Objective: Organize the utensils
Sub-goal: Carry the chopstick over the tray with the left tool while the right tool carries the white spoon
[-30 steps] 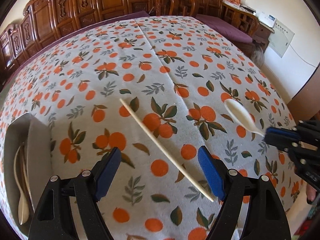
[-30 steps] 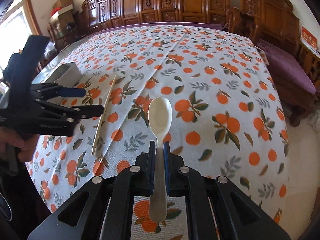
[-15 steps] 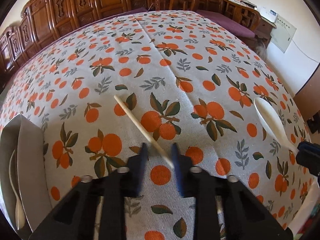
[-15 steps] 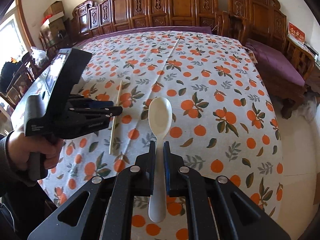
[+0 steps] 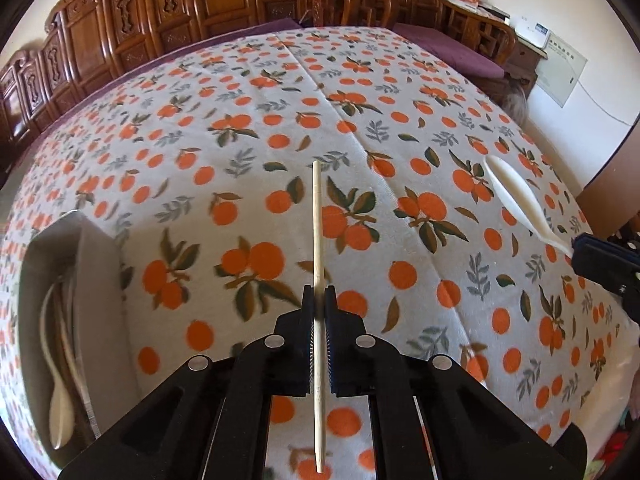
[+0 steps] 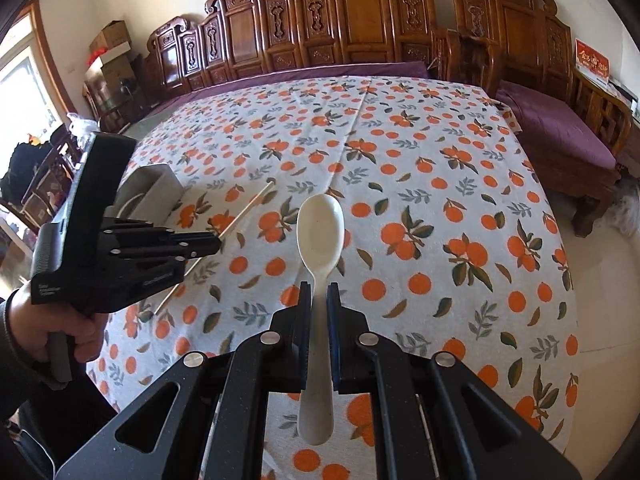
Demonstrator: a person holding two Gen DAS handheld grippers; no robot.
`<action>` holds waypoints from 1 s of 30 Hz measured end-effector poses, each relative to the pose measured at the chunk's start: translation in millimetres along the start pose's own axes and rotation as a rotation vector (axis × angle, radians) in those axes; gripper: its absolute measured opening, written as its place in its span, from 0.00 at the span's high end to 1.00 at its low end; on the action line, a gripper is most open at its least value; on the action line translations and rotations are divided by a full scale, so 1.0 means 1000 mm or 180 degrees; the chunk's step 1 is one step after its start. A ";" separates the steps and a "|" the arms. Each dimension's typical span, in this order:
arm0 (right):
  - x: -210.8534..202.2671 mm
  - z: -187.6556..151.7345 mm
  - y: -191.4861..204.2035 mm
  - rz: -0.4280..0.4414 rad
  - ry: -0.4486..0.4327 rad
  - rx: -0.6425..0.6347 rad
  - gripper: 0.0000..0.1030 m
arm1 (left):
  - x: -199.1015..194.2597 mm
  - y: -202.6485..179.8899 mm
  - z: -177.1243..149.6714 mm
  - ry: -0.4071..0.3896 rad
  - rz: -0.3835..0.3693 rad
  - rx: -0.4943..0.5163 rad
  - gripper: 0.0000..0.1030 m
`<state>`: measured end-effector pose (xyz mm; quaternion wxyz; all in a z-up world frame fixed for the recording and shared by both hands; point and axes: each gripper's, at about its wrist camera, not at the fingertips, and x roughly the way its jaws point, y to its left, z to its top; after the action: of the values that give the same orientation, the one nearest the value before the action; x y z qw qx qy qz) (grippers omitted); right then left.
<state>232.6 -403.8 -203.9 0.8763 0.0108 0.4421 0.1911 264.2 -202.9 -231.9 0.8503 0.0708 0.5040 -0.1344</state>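
Observation:
A thin wooden chopstick (image 5: 316,216) runs straight out between the fingers of my left gripper (image 5: 319,300). Its jaws are closing the last bit, and the pads press on the stick. From the right wrist view the left gripper (image 6: 216,242) grips the chopstick (image 6: 250,206) near its middle, low over the cloth. My right gripper (image 6: 319,296) is shut on the handle of a white spoon (image 6: 320,224), bowl pointing away, held above the table. That spoon (image 5: 516,200) and the right gripper (image 5: 578,246) show at the right of the left wrist view.
A grey utensil box (image 5: 100,280) stands at the table's left edge with a white spoon (image 5: 60,400) and sticks inside; the box (image 6: 152,188) sits just behind the left gripper. Orange-print tablecloth (image 6: 440,200) covers the table. Carved wooden benches (image 6: 360,20) line the far side.
The left jaws went from wide open to closed on the chopstick, which now lines up with the fingers. The right gripper rose a little with the spoon.

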 end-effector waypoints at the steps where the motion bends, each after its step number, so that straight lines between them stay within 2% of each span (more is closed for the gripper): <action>1: -0.001 0.001 0.003 0.0010 -0.0007 -0.0007 0.91 | -0.005 0.003 -0.001 -0.0024 0.0001 -0.0002 0.96; 16: 0.010 0.030 0.083 0.0220 -0.0077 -0.0273 0.91 | -0.085 0.065 -0.012 -0.0348 0.0063 -0.0073 0.96; 30: 0.040 0.052 0.153 0.0434 -0.0022 -0.0483 0.91 | -0.097 0.141 -0.039 -0.0334 0.0204 -0.0307 0.96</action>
<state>244.7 -240.8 -174.4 0.8611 -0.0248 0.4216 0.2831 229.8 -42.9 -167.6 0.8818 0.0387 0.4621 -0.0863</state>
